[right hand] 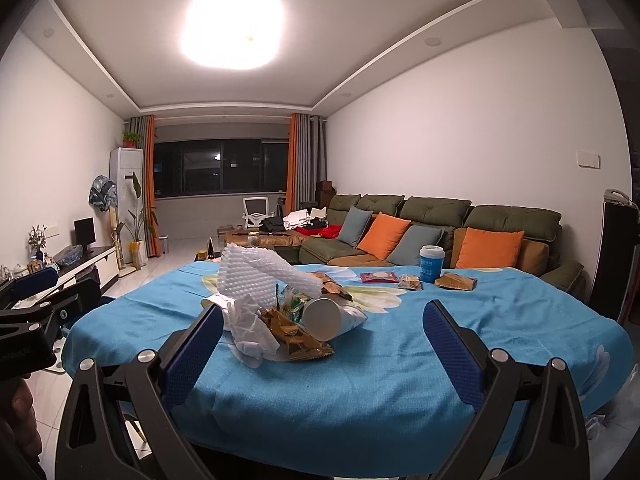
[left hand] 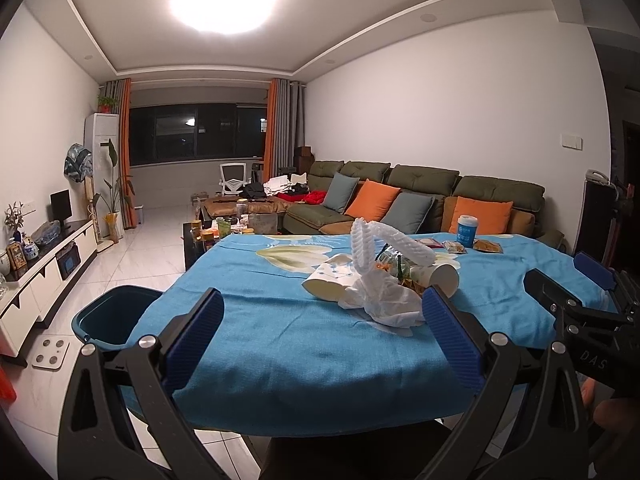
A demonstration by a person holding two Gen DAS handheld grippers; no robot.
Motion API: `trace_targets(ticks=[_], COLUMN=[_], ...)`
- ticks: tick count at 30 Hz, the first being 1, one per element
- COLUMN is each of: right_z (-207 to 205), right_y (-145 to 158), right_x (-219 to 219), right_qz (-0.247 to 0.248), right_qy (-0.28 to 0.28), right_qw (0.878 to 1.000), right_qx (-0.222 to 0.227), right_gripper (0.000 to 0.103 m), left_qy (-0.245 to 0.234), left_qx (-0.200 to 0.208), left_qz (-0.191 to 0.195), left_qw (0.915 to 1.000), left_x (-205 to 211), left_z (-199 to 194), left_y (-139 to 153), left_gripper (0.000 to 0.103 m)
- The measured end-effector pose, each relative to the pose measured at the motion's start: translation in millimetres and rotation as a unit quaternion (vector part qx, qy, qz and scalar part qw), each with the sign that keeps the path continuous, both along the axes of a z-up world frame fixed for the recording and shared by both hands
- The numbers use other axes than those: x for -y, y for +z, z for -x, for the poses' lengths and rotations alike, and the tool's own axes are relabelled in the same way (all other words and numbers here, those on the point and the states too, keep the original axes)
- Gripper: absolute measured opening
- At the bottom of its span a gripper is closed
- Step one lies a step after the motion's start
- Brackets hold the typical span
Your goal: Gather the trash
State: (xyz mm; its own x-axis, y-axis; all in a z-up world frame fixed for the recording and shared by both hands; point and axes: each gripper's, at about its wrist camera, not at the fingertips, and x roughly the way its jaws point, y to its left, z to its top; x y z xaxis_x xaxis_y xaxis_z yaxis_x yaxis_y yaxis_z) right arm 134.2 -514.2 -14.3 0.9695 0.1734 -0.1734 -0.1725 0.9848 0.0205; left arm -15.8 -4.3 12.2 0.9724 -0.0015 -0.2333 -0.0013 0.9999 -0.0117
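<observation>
While tipped over, paper cup (right hand: 322,319) hollow.

The left gripper (left hand: 322,322) and the right gripper (right hand: 322,334) both hover level at the near edge of the blue-clothed table (left hand: 280,340), jaws spread wide and holding nothing, right gripper beside the left.

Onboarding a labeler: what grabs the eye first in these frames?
The trash pile mid-table on the blue cloth: white foam netting arching over tipped paper cups, tissue and wrappers. Then the teal bin on the floor off the table's left corner. Both grippers, left and right, are open and empty.
</observation>
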Motion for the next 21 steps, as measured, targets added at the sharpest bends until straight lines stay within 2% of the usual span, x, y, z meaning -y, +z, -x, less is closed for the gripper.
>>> trace_targets(ticks=[11, 17, 21], right_z=[-14.8, -45.3, -71.2], right_y=[1.9, 9.1, 13.1], right_x=[1.4, -3.7, -8.9], right_qz=[0.006, 0.034, 0.056], right_qy=[0.013, 0.038, 0.051], right_qw=[1.0, 0.999, 0.997], right_qx=[-0.008, -0.018, -0.025], right_gripper=[0.096, 0.096, 0.096], left_qy=[-0.031, -0.035, -0.036], left_qx=[-0.014, -0.017, -0.04], left_qz=[0.018, 0.005, 0.009], left_qw=[0.9993, 0.9992, 0.9985], left_x=[-3.1, 2.7, 1.8], left_z=[-13.2, -43.8, -76.2], left_y=[0.6, 5.8, 5.3], left_gripper=[0.098, 0.097, 0.098])
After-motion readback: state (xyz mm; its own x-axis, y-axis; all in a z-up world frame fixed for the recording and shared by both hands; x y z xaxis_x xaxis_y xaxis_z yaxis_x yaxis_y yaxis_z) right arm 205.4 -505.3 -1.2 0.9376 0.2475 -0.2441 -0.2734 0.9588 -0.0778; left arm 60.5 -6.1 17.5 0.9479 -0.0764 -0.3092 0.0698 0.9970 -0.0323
